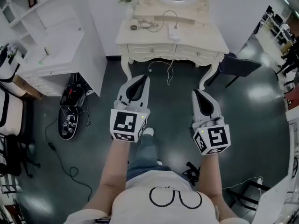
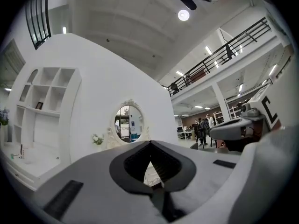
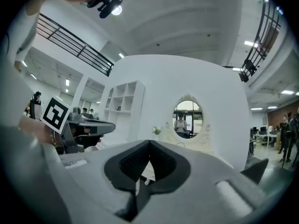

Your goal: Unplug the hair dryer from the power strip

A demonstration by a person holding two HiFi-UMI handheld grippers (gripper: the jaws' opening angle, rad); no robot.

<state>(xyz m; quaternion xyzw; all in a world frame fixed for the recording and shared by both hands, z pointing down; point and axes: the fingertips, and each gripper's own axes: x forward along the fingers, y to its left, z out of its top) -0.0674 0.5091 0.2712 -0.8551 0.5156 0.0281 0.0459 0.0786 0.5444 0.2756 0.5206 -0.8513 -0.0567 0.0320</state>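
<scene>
the hair dryer (image 1: 141, 24) lay on the left part of the white dressing table (image 1: 205, 43), at the top of the head view. its long axis ran roughly left to right, with a round dark end at the left; the nozzle direction could not be made out at that size. the power strip (image 1: 174, 33) lay just right of it near the table's front edge, and a white cord (image 1: 171, 62) hung from there toward the dark floor (image 1: 252, 125). the left gripper (image 1: 146, 77) and right gripper (image 1: 195, 91) were held level, side by side, pointing at the table and well apart from it. both sets of jaws were fully closed with nothing between them. an oval mirror (image 2: 127, 122) stood above the table.
</scene>
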